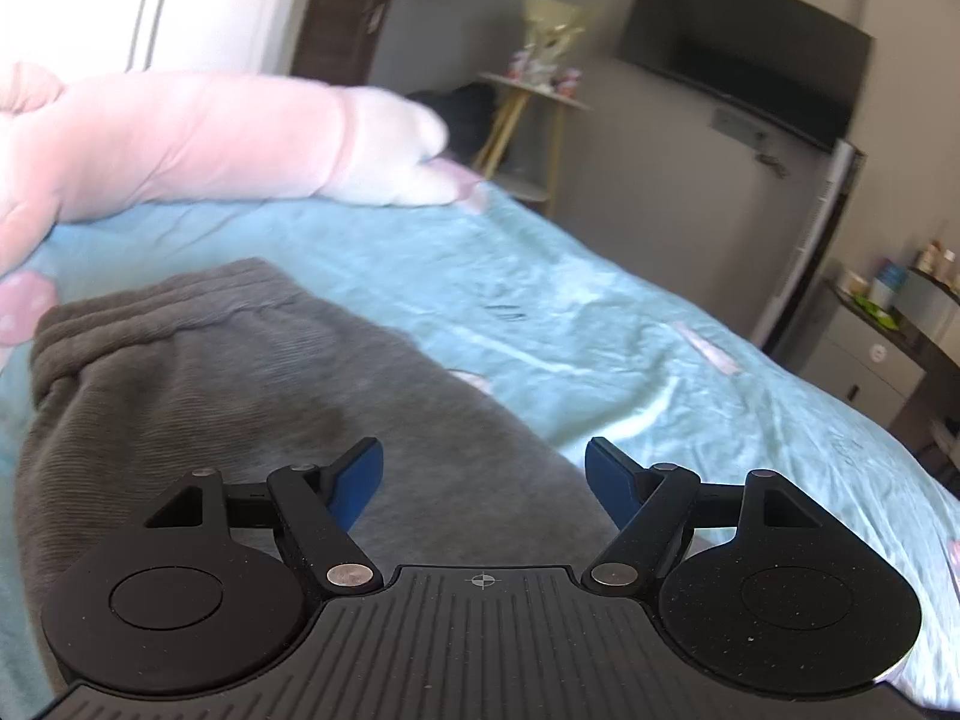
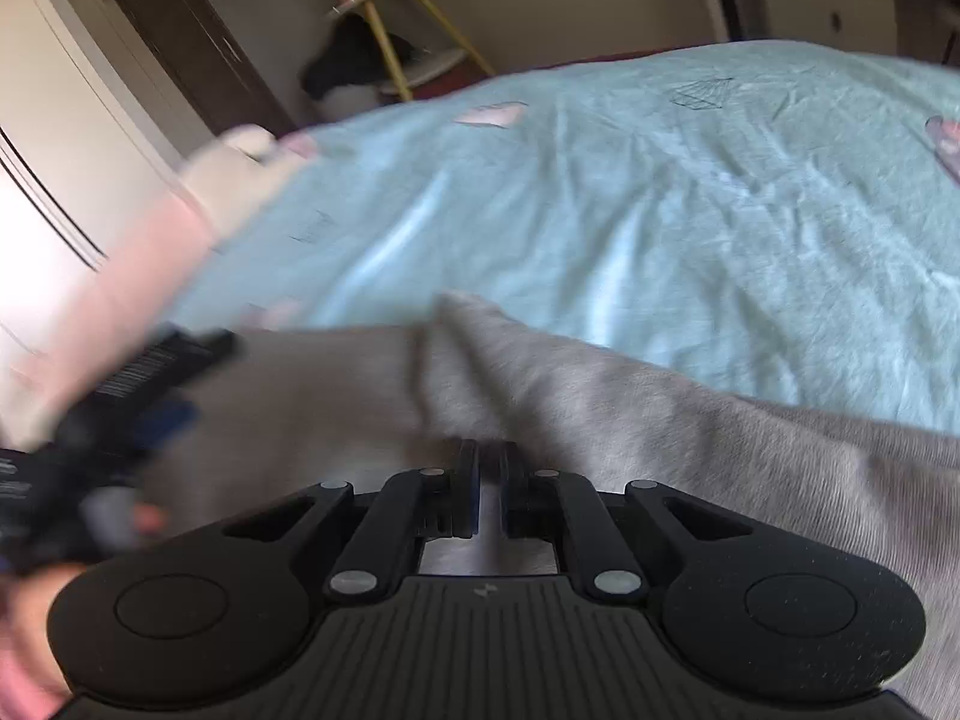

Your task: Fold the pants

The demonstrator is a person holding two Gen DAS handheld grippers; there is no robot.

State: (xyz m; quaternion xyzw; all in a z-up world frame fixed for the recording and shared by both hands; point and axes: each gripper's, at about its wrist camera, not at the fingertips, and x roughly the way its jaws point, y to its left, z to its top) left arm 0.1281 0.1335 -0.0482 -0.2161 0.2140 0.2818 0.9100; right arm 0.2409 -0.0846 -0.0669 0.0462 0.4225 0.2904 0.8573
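Grey ribbed pants lie on a teal bedspread, with the waistband toward the upper left. My left gripper hovers just over them, its blue pads wide apart and nothing between them. In the right wrist view the pants run from the lower right, and a fold of fabric rises in front of the fingers. My right gripper is shut with a thin strip of the grey cloth pinched between its pads. The left gripper shows blurred at the left of that view, held by a hand.
A long pink plush pillow lies along the far left side of the bed. Beyond the bed stand a yellow-legged side table, a wall TV and a cabinet. Teal bedspread stretches to the right of the pants.
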